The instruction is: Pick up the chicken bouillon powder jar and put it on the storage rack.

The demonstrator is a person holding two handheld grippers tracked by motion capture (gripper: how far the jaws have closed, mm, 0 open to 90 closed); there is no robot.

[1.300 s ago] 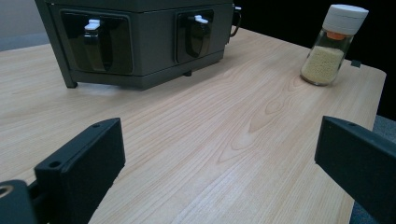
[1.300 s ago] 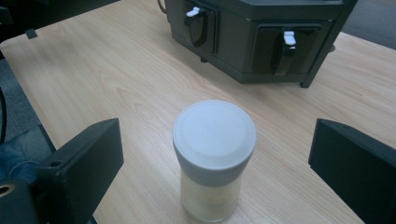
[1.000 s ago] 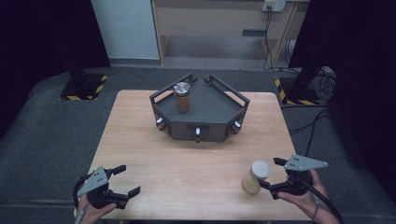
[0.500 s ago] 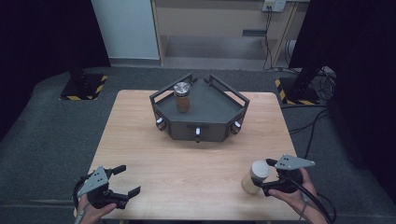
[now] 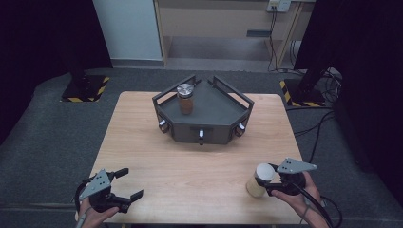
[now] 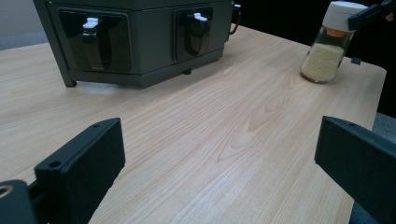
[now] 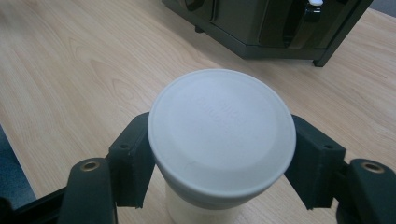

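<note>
1. High view: the right gripper (image 5: 267, 183), its jaws just closed, clamps the white-capped spice jar (image 5: 259, 180) standing near the wooden table's (image 5: 142, 137) front right edge; not yet lifted. A brown-filled jar (image 5: 185, 99) already sits on the dark rack (image 5: 216, 118). The left gripper (image 5: 127, 183) waits open, idle.
2. Left gripper view: yellow granules show inside the jar.
3. Right gripper view: both pads (image 7: 134, 156) press on the cap (image 7: 222, 126).

Soft light from overhead falls evenly on the pale wooden bench (image 5: 199, 156), while the room around it sinks into darkness. The dark grey angular rack (image 5: 202, 111) casts only a faint shadow. The white round jar lid (image 7: 222, 128) close up looks slightly blurred.
</note>
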